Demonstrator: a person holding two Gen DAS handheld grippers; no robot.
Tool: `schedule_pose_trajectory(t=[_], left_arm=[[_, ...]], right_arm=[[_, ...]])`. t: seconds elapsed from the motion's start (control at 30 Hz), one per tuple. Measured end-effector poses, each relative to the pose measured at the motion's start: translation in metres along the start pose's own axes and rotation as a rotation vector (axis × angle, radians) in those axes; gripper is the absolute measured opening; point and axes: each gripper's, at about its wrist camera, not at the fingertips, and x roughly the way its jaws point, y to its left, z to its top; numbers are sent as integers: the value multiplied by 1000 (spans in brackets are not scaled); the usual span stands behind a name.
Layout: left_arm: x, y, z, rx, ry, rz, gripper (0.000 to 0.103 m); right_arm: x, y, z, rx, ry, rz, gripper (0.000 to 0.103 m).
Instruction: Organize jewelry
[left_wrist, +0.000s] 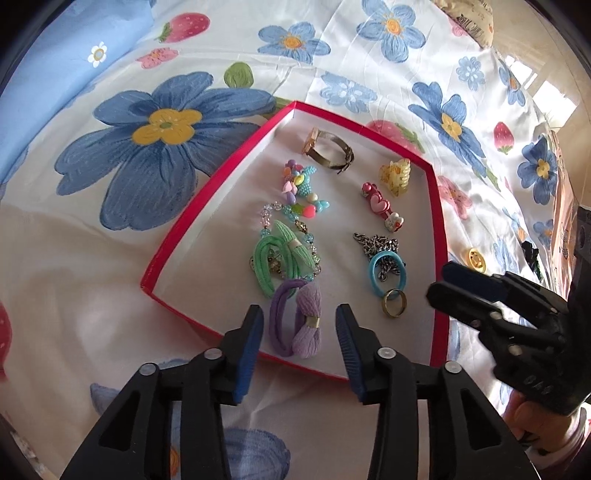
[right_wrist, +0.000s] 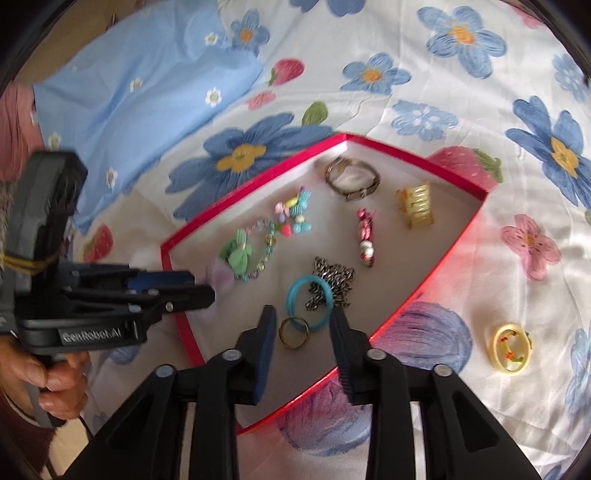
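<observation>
A shallow red-rimmed box (left_wrist: 221, 177) lies on a bedsheet printed with blue flowers and strawberries (left_wrist: 155, 122), and the jewelry sits on its pale floor. The left gripper (left_wrist: 300, 325) hangs over the box's near edge with its jaws apart; the purple hair tie (left_wrist: 295, 325) lies between them, untouched by the pads. The right gripper (right_wrist: 303, 325) hovers over the near right corner, jaws also apart, above a gold ring (right_wrist: 293, 332) that lies free against a blue hair band (right_wrist: 309, 304) and a dark chain (right_wrist: 332, 284). A watch (left_wrist: 328, 149) lies toward the far corner, a yellow claw clip (left_wrist: 397, 175) by the right edge. One yellow oval clip (right_wrist: 511, 349) lies outside the box on the sheet.
</observation>
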Motion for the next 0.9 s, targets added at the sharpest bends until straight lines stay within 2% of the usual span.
schedule_pose_trajectory(t=[0.13,0.23,0.3,0.4,0.5,0.57,0.8,0.9], left_arm=[[-14,3,-8,-18,-41,-9,51],[-22,5,-14,-38,-65,-14,57],[-29,8,-20,-55,-86,-13,68],[-39,11,-30,-84,-110,-16,72],[-49,15,-40,-115,-139,-21,75],[-56,17,-47,-125,-159,-12,78],[-74,16,-76,-146,-196,24,83],[-79,12,-86,-137,-202,60,88]], right_arm=[[-18,-6,-2,51,-65,15,46],[-29,-11,-7,93,-104,24,48],[-34,-13,-10,117,-121,34,48],[-42,-16,-17,148,-146,48,50],[-49,-15,-24,171,-173,60,59],[-54,-14,-29,179,-187,70,66],[-64,-11,-47,201,-209,100,79],[-64,-8,-57,187,-204,97,81]])
